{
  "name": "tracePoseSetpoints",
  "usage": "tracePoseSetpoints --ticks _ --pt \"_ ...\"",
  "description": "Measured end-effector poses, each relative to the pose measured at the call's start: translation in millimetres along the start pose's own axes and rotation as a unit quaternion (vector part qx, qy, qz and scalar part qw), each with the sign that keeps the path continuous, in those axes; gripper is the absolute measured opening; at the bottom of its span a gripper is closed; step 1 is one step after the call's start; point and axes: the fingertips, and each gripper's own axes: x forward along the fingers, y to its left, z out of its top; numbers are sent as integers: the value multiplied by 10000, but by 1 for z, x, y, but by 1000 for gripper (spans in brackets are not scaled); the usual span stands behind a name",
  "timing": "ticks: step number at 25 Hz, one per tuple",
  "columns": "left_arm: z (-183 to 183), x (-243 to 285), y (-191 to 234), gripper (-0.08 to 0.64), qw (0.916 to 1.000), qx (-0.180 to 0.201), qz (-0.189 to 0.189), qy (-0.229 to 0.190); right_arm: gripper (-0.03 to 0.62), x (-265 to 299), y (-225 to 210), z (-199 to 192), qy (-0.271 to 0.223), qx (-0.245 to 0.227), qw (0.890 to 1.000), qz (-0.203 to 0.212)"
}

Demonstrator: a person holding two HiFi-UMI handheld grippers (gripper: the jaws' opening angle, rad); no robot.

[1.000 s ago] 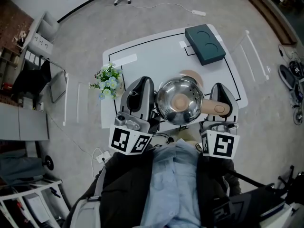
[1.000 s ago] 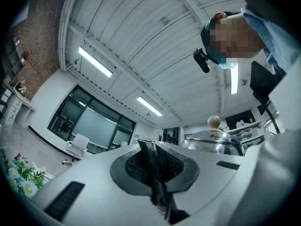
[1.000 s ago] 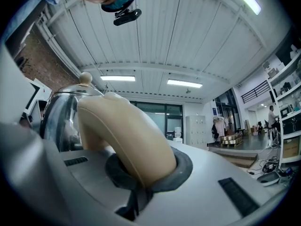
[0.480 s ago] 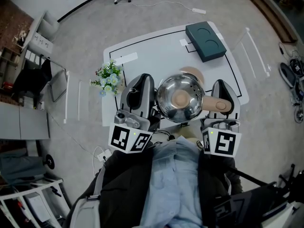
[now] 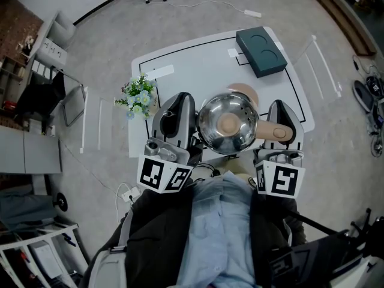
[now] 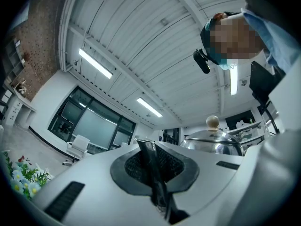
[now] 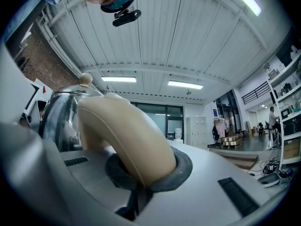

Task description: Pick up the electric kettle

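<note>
Evidently I record no change: right tool stays clenched on the kettle handle, left tool clenched, seemingly empty, just beside its body. Kettle hangs between both tools, above the tabletop; lift looks achieved.

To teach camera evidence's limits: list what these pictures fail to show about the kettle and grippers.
Head view: the kettle, underside and gap to the table, hidden by its body.
Head view: beige disc behind it, mostly covered by the kettle.
Head view: left gripper and right gripper jaws, under their housings.
Left gripper view: kettle's lower half, behind the housing.
</note>
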Motion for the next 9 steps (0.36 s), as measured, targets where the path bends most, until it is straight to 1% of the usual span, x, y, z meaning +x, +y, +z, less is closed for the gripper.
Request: tracePoseSetpoints --ticks 9 --pt "-1 2 -2 20 10000 -16 -4 22 19 0 -3 0 31 9 10000 -17"
